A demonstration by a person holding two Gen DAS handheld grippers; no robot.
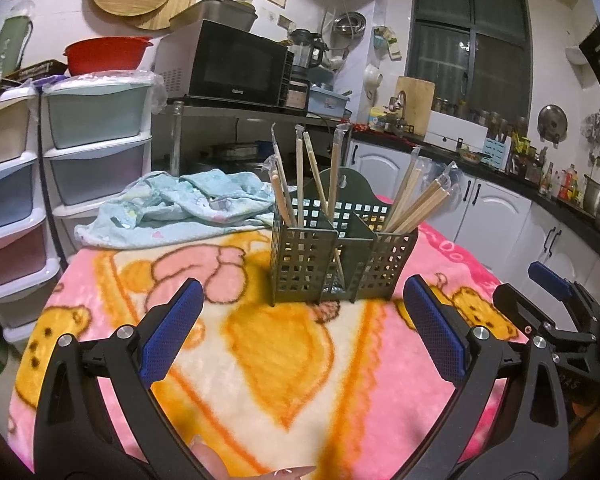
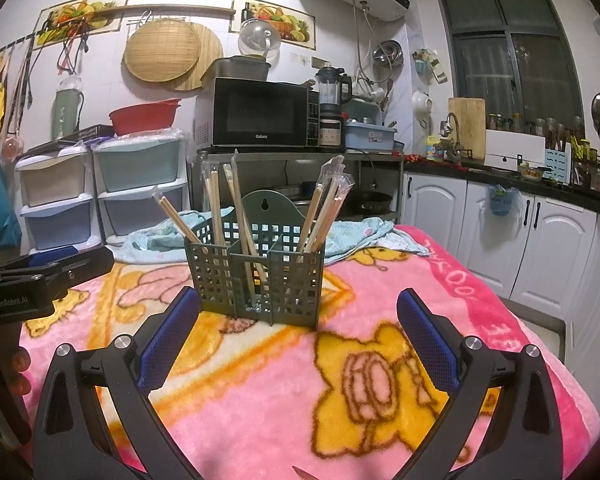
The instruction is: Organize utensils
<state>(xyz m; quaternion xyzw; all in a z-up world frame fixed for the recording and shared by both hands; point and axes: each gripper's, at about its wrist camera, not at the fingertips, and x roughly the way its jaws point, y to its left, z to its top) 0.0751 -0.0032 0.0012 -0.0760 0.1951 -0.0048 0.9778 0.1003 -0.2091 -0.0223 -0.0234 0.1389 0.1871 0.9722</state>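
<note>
A dark green perforated utensil holder (image 1: 342, 258) stands on the pink cartoon blanket (image 1: 260, 360), with wooden chopsticks (image 1: 300, 176) upright in its left part and more chopsticks (image 1: 416, 204) leaning in its right part. My left gripper (image 1: 302, 328) is open and empty, just in front of the holder. In the right wrist view the holder (image 2: 256, 280) and its chopsticks (image 2: 236, 208) stand ahead of my right gripper (image 2: 298, 340), which is open and empty. The right gripper also shows at the right edge of the left wrist view (image 1: 556, 300).
A light blue towel (image 1: 180, 204) lies crumpled behind the holder. Plastic drawer units (image 1: 96, 140) stand to the left, a microwave (image 1: 236, 64) on a shelf behind. White cabinets and a cluttered counter (image 1: 540, 184) run along the right. The table's right edge (image 2: 540, 320) drops off.
</note>
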